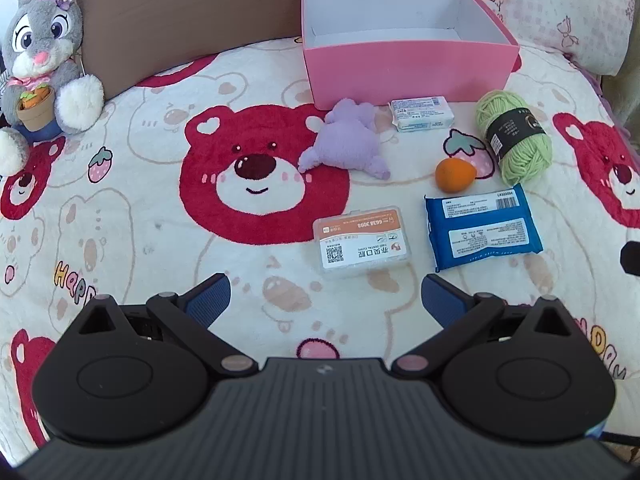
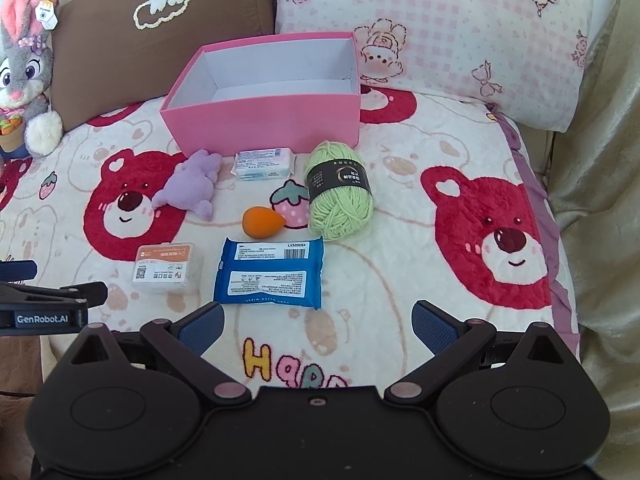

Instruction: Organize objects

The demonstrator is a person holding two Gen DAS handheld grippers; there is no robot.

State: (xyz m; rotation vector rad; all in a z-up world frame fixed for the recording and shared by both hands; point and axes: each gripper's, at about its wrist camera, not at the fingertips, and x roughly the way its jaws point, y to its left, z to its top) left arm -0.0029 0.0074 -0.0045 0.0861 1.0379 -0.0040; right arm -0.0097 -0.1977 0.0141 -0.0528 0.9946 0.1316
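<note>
An empty pink box (image 1: 408, 70) (image 2: 264, 126) stands at the back of the bear-print blanket. In front of it lie a purple plush toy (image 1: 346, 142) (image 2: 190, 188), a small white tissue pack (image 1: 422, 114) (image 2: 264, 165), a green yarn ball (image 1: 516, 138) (image 2: 340, 190), an orange sponge egg (image 1: 454, 175) (image 2: 260, 222), a blue wipes pack (image 1: 484, 228) (image 2: 270, 276) and a clear floss box (image 1: 362, 242) (image 2: 168, 268). My left gripper (image 1: 324, 300) hangs open just short of the floss box. My right gripper (image 2: 316, 326) hangs open just short of the wipes pack. Neither holds anything.
A grey bunny plush (image 1: 40, 52) (image 2: 24, 72) sits at the back left against a brown pillow (image 2: 160, 36). A pink checked pillow (image 2: 460, 32) leans at the back right. The left gripper's body (image 2: 44, 306) shows at the right wrist view's left edge. A beige cover (image 2: 600, 200) drapes on the right.
</note>
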